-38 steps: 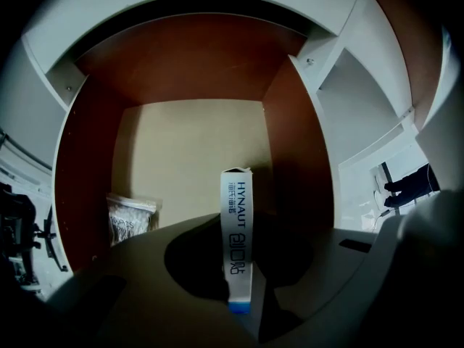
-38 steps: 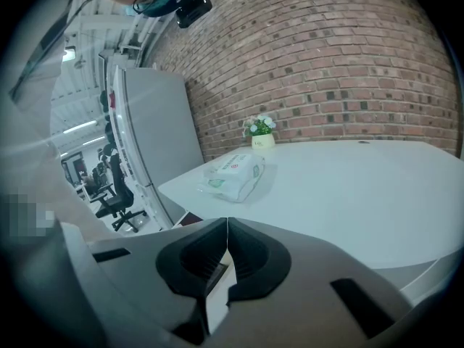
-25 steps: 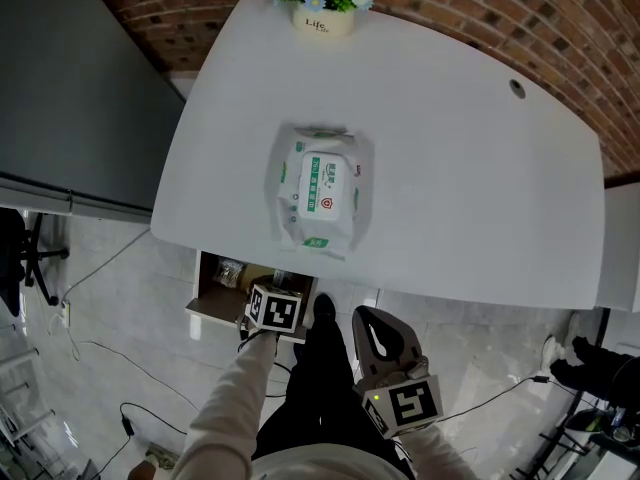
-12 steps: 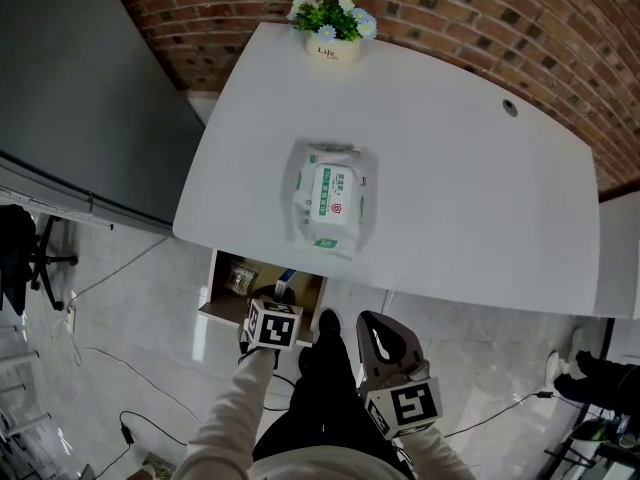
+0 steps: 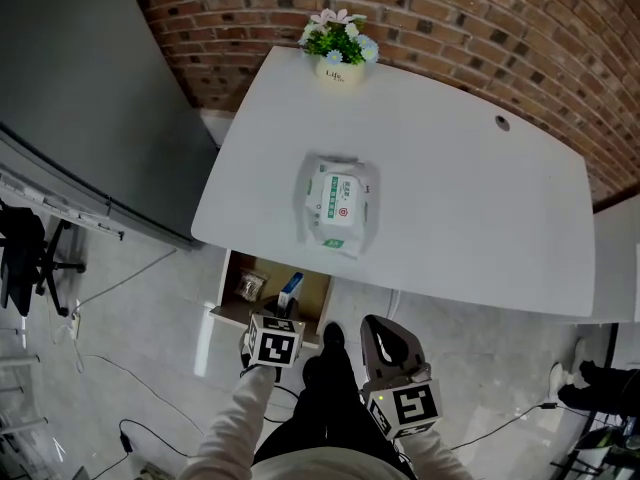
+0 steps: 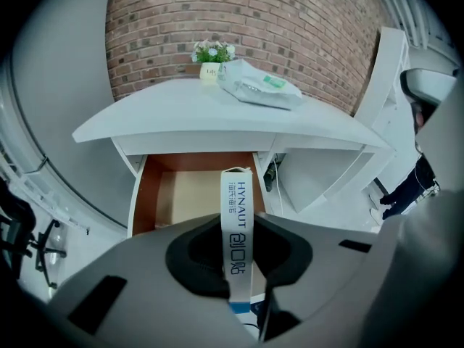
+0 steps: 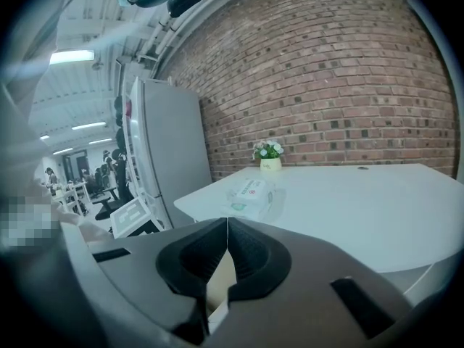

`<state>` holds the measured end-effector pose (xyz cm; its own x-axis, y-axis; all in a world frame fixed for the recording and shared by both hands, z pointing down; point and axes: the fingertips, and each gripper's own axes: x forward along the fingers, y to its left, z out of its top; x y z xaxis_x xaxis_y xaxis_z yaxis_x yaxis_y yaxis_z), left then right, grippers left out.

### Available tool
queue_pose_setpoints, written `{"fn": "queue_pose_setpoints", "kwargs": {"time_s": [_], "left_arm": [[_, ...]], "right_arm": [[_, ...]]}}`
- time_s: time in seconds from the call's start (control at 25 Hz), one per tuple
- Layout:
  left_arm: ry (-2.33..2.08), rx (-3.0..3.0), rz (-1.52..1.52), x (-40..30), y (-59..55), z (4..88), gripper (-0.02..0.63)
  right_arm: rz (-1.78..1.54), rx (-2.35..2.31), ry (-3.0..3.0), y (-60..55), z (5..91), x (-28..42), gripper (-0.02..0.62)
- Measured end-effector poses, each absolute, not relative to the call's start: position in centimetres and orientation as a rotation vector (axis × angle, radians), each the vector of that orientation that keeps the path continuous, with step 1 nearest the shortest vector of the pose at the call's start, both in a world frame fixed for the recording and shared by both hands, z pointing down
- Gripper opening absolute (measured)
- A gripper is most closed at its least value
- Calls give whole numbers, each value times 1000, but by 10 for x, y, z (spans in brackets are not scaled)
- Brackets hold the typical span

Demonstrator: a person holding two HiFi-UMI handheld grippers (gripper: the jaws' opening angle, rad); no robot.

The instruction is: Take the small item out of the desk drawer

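A narrow white box with a blue end [image 5: 291, 287] stands on edge between the pads of my left gripper [image 5: 284, 310], which is shut on it. In the left gripper view the box [image 6: 236, 223] sticks out forward from the left gripper [image 6: 240, 256], just in front of the open wooden drawer [image 6: 190, 192]. The drawer [image 5: 318, 298] hangs open under the white desk's [image 5: 450, 218] near edge. My right gripper [image 5: 383, 340] hovers low beside the left one, away from the drawer; in its own view the right gripper [image 7: 227, 232] is shut with nothing in it.
A pack of wet wipes [image 5: 339, 206] lies mid-desk and a small flower pot [image 5: 340, 48] stands at its far edge by the brick wall. A small clear packet [image 5: 248, 286] lies in the drawer's left part. A grey cabinet [image 5: 80, 98] flanks the desk's left. Cables trail across the floor.
My left gripper has drawn back from the drawer with the box in it. The head view has shifted, so more of the open drawer shows. The right gripper has hardly moved.
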<state>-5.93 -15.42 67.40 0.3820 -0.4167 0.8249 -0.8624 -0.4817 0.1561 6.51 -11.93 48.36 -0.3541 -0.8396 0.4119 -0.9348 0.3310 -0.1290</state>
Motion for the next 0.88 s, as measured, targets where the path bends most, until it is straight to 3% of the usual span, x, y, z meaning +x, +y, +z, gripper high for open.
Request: {"fn": "queue_pose_setpoints", "kwargs": {"time_s": [0.88], "left_arm": [[-1263,2272,729,-84,-127,541,75]], "right_arm": [[379,1599,-2396,-83,444,41,28]]}}
